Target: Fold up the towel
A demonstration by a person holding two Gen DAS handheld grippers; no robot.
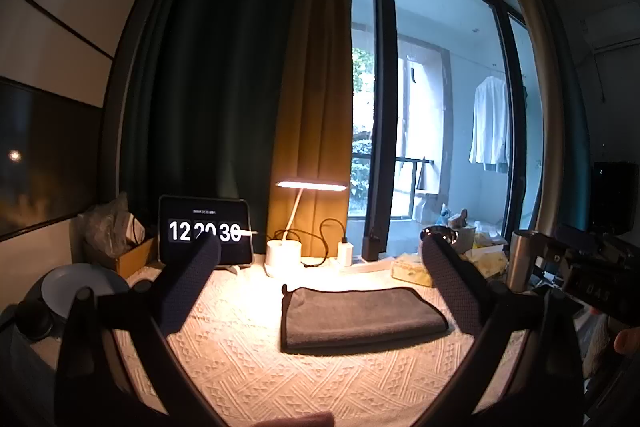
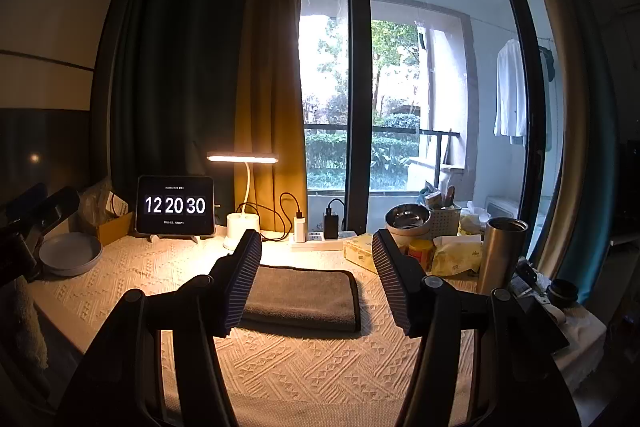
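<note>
**Towel folded; both grippers raised above the bench**

Towel (image 2: 302, 297), grey, lies as a neat multi-layer rectangle on the cream patterned cloth of the bench (image 2: 320, 367), near the desk lamp (image 2: 242, 157) and the clock tablet (image 2: 175, 205). Left gripper (image 1: 320, 255) and right gripper (image 2: 316, 247) hover clear of it, jaws spread wide and empty. Folding appears complete or at its last stage; any further fold calls for pinching one short edge and carrying it across.

The right gripper's finger (image 2: 240, 283) hides the towel's (image 2: 304, 295) left end (small tablet (image 2: 175, 205) captions unreadable).
</note>
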